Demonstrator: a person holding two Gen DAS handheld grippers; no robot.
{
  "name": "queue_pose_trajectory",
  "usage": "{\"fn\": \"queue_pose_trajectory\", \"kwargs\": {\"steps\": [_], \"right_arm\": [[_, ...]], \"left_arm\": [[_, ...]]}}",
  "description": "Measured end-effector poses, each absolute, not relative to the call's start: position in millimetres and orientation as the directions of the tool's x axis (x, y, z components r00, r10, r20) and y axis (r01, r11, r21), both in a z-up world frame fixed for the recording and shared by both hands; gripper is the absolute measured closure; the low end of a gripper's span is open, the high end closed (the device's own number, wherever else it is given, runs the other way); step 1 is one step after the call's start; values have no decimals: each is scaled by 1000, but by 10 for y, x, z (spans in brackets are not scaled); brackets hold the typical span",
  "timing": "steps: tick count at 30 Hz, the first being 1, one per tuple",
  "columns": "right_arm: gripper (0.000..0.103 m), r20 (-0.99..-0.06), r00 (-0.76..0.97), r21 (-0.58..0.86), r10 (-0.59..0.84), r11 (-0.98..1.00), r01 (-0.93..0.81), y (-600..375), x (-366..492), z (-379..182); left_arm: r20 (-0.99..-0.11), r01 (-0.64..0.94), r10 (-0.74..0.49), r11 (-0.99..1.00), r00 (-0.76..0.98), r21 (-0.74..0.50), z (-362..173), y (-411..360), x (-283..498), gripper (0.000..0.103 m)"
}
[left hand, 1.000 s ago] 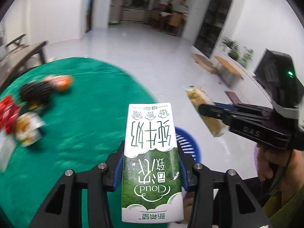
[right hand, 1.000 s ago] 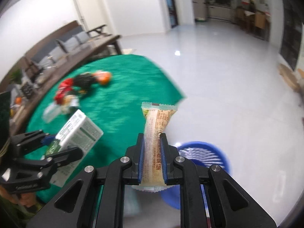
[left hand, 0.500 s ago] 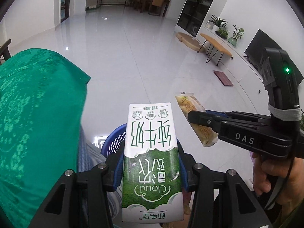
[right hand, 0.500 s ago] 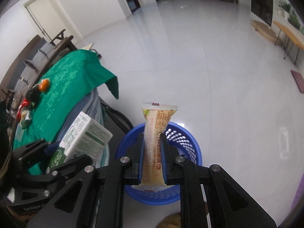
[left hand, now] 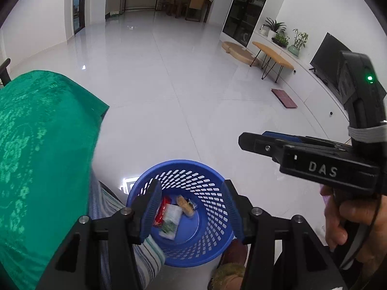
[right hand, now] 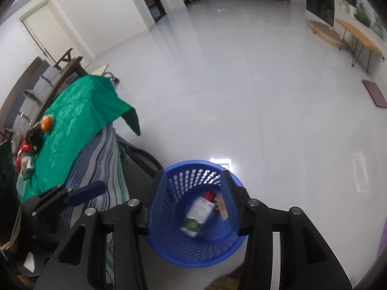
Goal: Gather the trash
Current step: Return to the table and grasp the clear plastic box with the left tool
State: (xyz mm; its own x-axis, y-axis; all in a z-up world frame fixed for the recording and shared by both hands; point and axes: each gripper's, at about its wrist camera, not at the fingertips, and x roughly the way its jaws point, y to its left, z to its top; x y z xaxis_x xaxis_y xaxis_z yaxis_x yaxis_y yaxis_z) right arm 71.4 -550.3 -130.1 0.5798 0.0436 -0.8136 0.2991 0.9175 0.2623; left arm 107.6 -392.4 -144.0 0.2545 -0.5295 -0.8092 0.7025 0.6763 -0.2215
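A blue mesh basket [left hand: 179, 163] [right hand: 193, 163] stands on the white floor beside the table. Inside it lie a green and white milk carton [left hand: 171, 221] [right hand: 197, 215], a beige snack bar [left hand: 185, 204] [right hand: 221, 207] and a red wrapper [left hand: 160, 211]. My left gripper [left hand: 191, 205] [right hand: 82, 191] hovers over the basket, its jaws opening with nothing between them. My right gripper [right hand: 193, 200] [left hand: 249, 141] is above the basket too, its jaws opening and empty. More trash [right hand: 26, 149] lies on the green tablecloth [right hand: 79, 116] [left hand: 43, 145].
The table edge with a striped undercloth [right hand: 101, 159] is just left of the basket. A person's hand [left hand: 350, 217] holds the right gripper. A furry slipper [left hand: 227, 273] is near the basket. A low wooden table [left hand: 273, 58] and a dark mat [left hand: 284, 97] are far right.
Both grippers swung from the table to above the basket. The left jaws let go of the milk carton and the right jaws the snack bar; both now lie in the basket.
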Motion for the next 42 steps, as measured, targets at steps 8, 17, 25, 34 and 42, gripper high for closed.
{"fn": "queue_pose_trajectory", "kwargs": {"steps": [8, 17, 25, 34, 42], "right_arm": [[20, -740, 667, 162, -83, 941, 296, -5331, 648, -906], [9, -615, 787, 85, -55, 987, 135, -4323, 641, -558], [9, -634, 760, 21, 143, 986, -167, -2919, 666, -736], [9, -752, 614, -15, 239, 926, -378, -1828, 731, -1134], [6, -789, 574, -36, 221, 915, -403, -1718, 876, -1340]], "left_arm": [[-729, 684, -602, 682, 325, -258, -873, -3248, 787, 45], [-755, 527, -472, 826, 456, -198, -905, -1897, 621, 31], [-789, 347, -278, 934, 548, -88, -1078, -682, 615, 31], [-814, 240, -207, 967, 542, -86, -1250, -41, 788, 31], [-827, 224, -189, 971, 530, -78, -1172, 441, 1153, 31]]}}
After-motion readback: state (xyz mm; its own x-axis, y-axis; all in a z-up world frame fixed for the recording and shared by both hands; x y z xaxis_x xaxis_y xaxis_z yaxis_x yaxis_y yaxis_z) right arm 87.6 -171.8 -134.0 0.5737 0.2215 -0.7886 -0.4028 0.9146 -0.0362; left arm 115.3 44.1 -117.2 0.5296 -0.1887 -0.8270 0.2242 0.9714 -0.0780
